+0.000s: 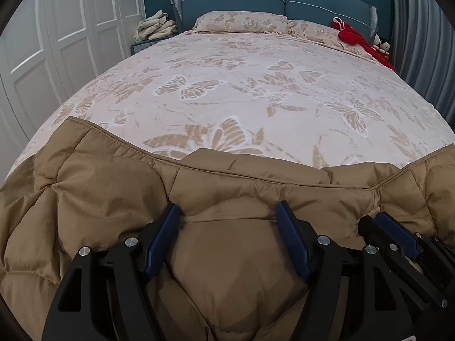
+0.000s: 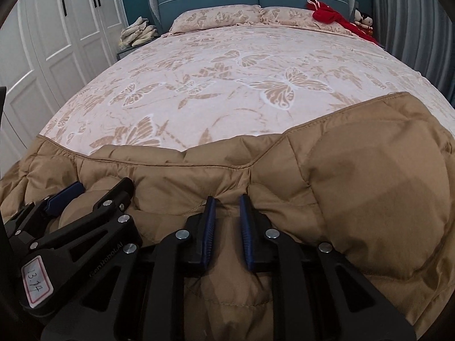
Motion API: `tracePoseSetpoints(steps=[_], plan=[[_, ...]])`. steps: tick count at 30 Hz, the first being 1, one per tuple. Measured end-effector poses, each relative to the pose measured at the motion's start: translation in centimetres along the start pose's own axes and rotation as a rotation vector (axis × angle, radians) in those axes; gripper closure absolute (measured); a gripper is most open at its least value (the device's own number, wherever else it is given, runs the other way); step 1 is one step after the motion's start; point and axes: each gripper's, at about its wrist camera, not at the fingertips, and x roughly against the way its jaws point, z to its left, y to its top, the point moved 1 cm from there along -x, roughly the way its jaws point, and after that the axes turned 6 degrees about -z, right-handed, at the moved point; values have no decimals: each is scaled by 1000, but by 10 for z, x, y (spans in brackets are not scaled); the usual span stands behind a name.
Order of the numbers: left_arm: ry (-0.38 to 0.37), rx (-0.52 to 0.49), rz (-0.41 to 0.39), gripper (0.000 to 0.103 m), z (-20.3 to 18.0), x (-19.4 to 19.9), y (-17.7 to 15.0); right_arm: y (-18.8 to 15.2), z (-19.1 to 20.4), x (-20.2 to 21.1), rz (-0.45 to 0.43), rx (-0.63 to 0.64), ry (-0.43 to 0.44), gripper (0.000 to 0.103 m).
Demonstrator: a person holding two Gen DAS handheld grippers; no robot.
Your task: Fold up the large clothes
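Note:
A tan quilted down coat [image 1: 113, 187] lies across the near end of the bed, and it shows in the right wrist view [image 2: 355, 170] too. My left gripper [image 1: 229, 213] has its jaws wide apart with a puffy bulge of the coat between them. My right gripper [image 2: 227, 201] is closed down on a fold of the coat, with a narrow gap between its blue pads [image 2: 209, 227]. The two grippers sit side by side: the right one shows in the left wrist view [image 1: 398, 233] and the left one in the right wrist view [image 2: 85, 199].
The bed [image 1: 241, 85] has a pink butterfly-print cover, two pillows [image 1: 241, 21] and a blue headboard. A red garment [image 1: 355, 38] lies at the far right corner. White wardrobe doors [image 1: 57, 28] stand on the left, a grey curtain [image 1: 421, 42] on the right.

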Motion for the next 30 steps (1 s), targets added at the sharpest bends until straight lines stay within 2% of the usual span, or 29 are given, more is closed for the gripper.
tracePoseSetpoints(steps=[30], plan=[[2,1,-13,34,1,0,-4,-3,-3,-2,-41,-17,8,88]])
